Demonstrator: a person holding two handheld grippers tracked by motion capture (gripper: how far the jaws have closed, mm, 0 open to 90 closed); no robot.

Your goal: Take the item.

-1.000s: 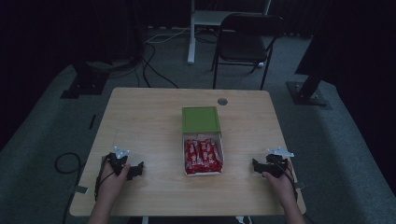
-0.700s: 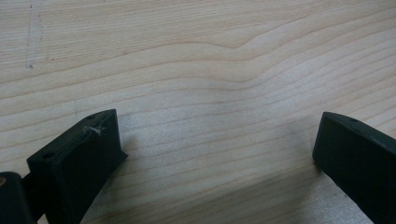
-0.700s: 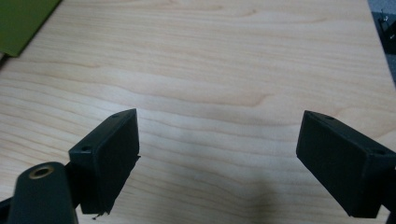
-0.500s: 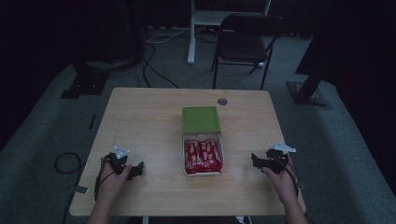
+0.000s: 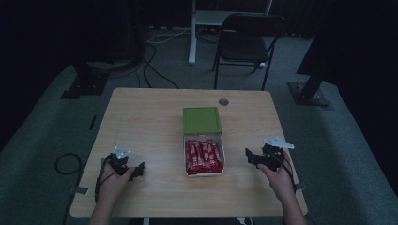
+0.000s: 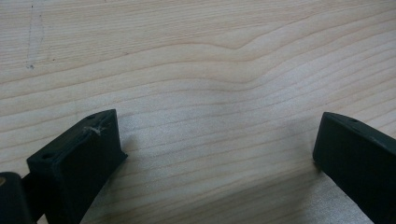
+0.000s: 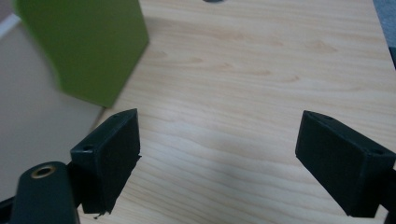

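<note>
Left gripper [image 5: 137, 171]: jaws spread wide, nothing between them, just bare wood grain in the left gripper view [image 6: 219, 140]. Sits on the surface [image 5: 141, 122] near the front-left corner, close to the front edge, held by the left hand [image 5: 112, 183].

Right gripper [image 5: 251, 157]: jaws also spread wide and empty [image 7: 219, 140]. It's near the right edge of the surface, jaws pointing toward the box [image 5: 204, 158], well apart from it. Right hand [image 5: 280, 179] behind it, grey plate on top.

Room: open wood on both sides of the box and across the far-left part of the surface. Small round grommet [image 5: 223, 101] near the far edge.

Box: white, open, centre of the surface, packed with red wrapped bars [image 5: 202, 155] lying side by side. Green lid [image 5: 202, 120] lies flat, touching the box's far end. In the right gripper view the lid [image 7: 86, 46] shows blurred at upper left, with the pale box wall [image 7: 32, 121] below it.
</note>
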